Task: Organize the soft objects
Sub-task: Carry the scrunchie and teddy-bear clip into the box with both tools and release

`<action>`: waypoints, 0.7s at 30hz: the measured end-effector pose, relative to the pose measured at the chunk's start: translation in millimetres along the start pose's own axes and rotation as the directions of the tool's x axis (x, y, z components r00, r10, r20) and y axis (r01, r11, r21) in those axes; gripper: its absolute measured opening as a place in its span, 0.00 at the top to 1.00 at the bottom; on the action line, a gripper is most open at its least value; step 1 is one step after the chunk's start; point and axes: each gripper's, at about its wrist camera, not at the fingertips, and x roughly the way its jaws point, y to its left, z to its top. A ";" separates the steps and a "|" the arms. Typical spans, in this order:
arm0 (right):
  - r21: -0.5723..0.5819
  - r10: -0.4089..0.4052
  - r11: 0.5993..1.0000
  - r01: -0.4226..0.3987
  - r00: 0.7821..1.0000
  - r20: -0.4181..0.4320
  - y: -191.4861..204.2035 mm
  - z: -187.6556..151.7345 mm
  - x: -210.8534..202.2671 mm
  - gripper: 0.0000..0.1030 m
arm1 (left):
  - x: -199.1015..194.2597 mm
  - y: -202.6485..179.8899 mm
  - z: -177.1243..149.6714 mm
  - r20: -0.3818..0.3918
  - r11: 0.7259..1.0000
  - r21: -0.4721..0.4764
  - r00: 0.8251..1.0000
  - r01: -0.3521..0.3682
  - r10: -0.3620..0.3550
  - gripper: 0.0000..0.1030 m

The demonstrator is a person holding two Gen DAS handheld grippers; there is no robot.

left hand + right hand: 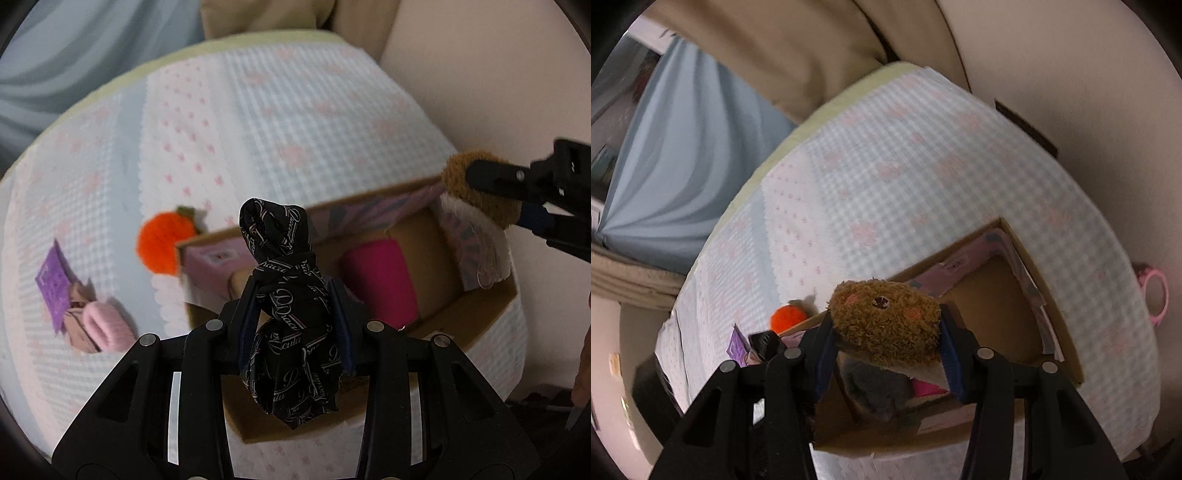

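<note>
My left gripper (295, 314) is shut on a knotted black cloth with white lettering (291, 314), held over the open cardboard box (476, 314). Inside the box lies a pink roll (380, 280). My right gripper (886, 332) is shut on a brown plush with pink cheeks (886, 317) and a white underside; the left wrist view shows that brown plush (476, 192) above the box's far right corner (1052, 306). On the bed lie an orange pom-pom fruit (162, 240), also the orange pom-pom (788, 317), and a pink fluffy item (107, 328) beside a purple card (51, 284).
The box stands on a bed with a blue-and-white checked cover (277, 122). A pale wall (480, 74) runs along the right, blue curtains (676, 158) hang at the left. A pink ring-shaped object (1154, 295) lies at the bed's right edge.
</note>
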 end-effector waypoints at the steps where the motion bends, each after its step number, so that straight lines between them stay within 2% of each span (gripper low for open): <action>1: 0.014 -0.002 1.000 0.002 1.000 -0.016 -5.5 0.8 7.3 0.56 | 6.9 -1.1 -2.8 -0.013 1.000 0.004 1.000 -0.001 0.001 0.68; 6: 0.018 -0.021 1.000 0.023 0.997 -0.076 -16.9 2.4 34.6 0.55 | 35.9 -7.3 -10.6 -0.072 1.000 0.014 0.997 -0.009 0.010 0.68; 8: 0.008 -0.023 1.000 0.024 0.996 -0.087 -18.7 2.8 41.1 0.53 | 42.5 -7.5 -11.5 -0.086 1.000 0.012 0.996 -0.004 0.006 0.65; 9: 0.003 -0.025 1.000 0.026 0.996 -0.090 -19.0 3.3 44.3 0.51 | 43.9 -7.4 -11.0 -0.086 1.000 0.005 0.996 0.012 -0.012 0.56; 10: -0.007 -0.029 1.000 0.028 0.995 -0.095 -18.6 4.0 47.8 0.49 | 45.2 -6.6 -10.9 -0.086 1.000 -0.004 0.996 0.031 -0.032 0.31; 12: -0.024 -0.034 0.999 0.032 0.994 -0.107 -19.1 5.8 54.2 0.41 | 46.8 -6.4 -11.3 -0.093 0.999 -0.010 0.995 0.030 -0.031 0.01; 13: -0.035 -0.051 0.998 0.047 0.993 -0.105 -18.9 5.0 56.2 0.35 | 47.1 -6.8 -11.7 -0.093 1.000 -0.007 0.996 0.013 -0.014 0.01; 14: -0.044 -0.060 0.997 0.056 0.993 -0.099 -19.3 4.1 56.6 0.22 | 45.7 -7.0 -11.9 -0.080 1.000 -0.004 0.997 0.004 -0.004 0.01; 15: -0.052 -0.062 0.997 0.057 0.994 -0.092 -21.0 3.2 57.4 0.13 | 41.8 -6.0 -12.7 -0.061 1.000 -0.006 0.998 0.008 -0.008 0.01; 16: -0.063 -0.058 0.997 0.053 0.995 -0.083 -22.2 1.3 56.6 0.01 | 41.6 -5.3 -12.7 -0.058 1.000 -0.008 0.998 0.010 -0.010 0.01; 21: -0.068 -0.058 0.996 0.052 0.995 -0.083 -26.5 -6.9 54.8 0.00 | 41.3 -3.7 -14.0 -0.075 1.000 0.007 0.997 -0.024 0.025 0.01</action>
